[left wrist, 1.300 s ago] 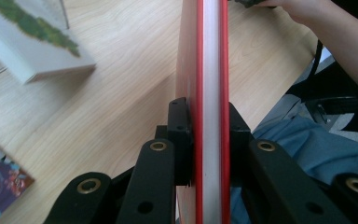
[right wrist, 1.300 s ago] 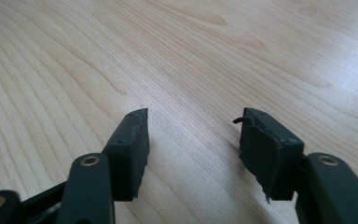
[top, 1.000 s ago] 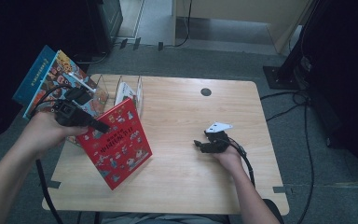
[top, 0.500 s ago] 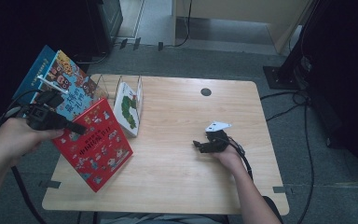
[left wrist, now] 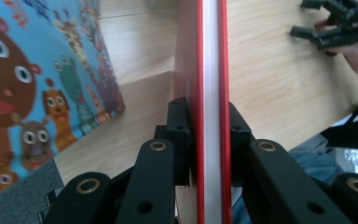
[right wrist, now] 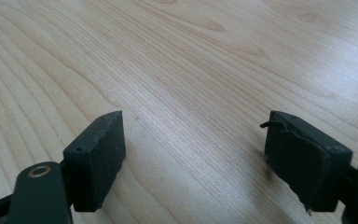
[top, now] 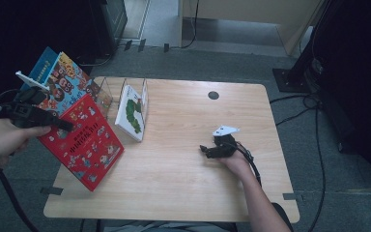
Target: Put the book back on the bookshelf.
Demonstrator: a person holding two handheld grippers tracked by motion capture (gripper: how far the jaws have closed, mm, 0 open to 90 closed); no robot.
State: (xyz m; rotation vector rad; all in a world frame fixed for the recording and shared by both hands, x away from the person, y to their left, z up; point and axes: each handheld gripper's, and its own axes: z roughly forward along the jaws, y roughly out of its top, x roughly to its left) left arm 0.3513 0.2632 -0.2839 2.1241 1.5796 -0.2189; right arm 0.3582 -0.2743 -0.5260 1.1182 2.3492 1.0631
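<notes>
Books first, from the high view: my left hand-held gripper point(top: 53, 122) holds a red hardcover picture book point(top: 84, 140) by its upper edge, tilted over the left end of the light wooden bench point(top: 183, 188), its low corner near the bench front. Behind it leans a blue picture book with cartoon animals point(top: 60, 79), and a white book with a green caterpillar point(top: 133, 113) stands in a clear divider rack point(top: 105, 92). My right hand-held gripper point(top: 207, 151) rests on the bench, well apart.

In the left gripper view, both pads point(left wrist: 179, 135) press the red book's covers, page edges between them.

In the right gripper view, the jaws have just been opening and stand wide over bare wood, nothing between them.
</notes>
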